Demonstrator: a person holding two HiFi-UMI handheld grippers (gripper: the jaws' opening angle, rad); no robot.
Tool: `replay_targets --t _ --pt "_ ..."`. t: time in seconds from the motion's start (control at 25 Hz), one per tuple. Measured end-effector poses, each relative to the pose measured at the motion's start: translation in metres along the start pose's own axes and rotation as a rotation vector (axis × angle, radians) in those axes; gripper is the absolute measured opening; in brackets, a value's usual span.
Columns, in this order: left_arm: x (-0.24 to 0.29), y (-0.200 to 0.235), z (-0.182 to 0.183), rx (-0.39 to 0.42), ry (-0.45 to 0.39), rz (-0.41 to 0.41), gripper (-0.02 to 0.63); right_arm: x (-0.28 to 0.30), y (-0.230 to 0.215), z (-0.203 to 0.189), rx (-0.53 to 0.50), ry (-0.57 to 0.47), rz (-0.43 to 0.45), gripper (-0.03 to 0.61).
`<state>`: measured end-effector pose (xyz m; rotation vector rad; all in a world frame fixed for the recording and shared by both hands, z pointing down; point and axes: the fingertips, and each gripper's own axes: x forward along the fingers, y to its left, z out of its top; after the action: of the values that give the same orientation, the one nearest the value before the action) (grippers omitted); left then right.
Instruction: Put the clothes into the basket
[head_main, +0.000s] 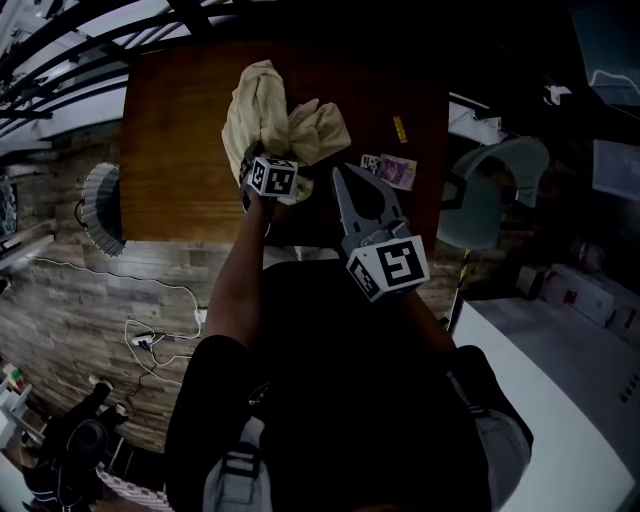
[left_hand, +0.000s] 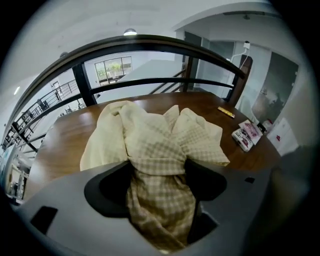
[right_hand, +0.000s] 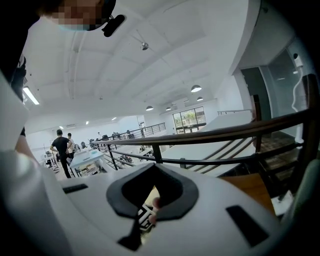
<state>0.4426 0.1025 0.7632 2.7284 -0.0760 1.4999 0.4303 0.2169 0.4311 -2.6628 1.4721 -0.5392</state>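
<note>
Lying heaped on the brown wooden table (head_main: 180, 150), the cream clothes (head_main: 275, 115) are straddled by the left gripper (left_hand: 156, 167). Its jaws are spread wide, with a fold of cloth between them and dark gaps at either side. No brand or word can be read: the print on the pink-and-white packet (left_hand: 246, 135) is too small, and only black square markers are carried on each gripper's cube (head_main: 390, 265). A fine check in the fabric is shown only by the left gripper view. The right gripper (head_main: 357, 190) is held nearer the body, its tips together and empty. Distant standing people (right_hand: 62, 150) are shown only in its view.
</note>
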Motion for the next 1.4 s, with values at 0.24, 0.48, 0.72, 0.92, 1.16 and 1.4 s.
replay_targets --t 0.24,0.48,0.72,0.92,1.16,1.4 --pt "0.008 0.002 0.000 -0.023 -0.004 0.006 0.331 -0.002 0.001 -0.008 -0.005 0.027 -0.001 0.009" --pt "0.006 -0.001 -0.005 -0.010 0.022 0.015 0.197 0.001 0.012 -0.011 -0.014 0.029 0.021 0.009" --pt "-0.011 -0.003 -0.025 0.003 0.050 -0.009 0.093 0.004 0.019 -0.010 -0.022 0.025 0.053 0.009" --pt "-0.037 0.001 -0.033 -0.007 -0.016 0.026 0.078 0.009 0.025 -0.008 -0.023 0.019 0.077 0.009" --pt "-0.077 0.007 -0.041 -0.063 -0.100 0.056 0.077 0.014 0.036 -0.002 -0.022 0.003 0.113 0.009" --pt "-0.119 0.016 -0.048 -0.103 -0.176 0.085 0.078 0.020 0.046 0.002 -0.017 -0.011 0.149 0.009"
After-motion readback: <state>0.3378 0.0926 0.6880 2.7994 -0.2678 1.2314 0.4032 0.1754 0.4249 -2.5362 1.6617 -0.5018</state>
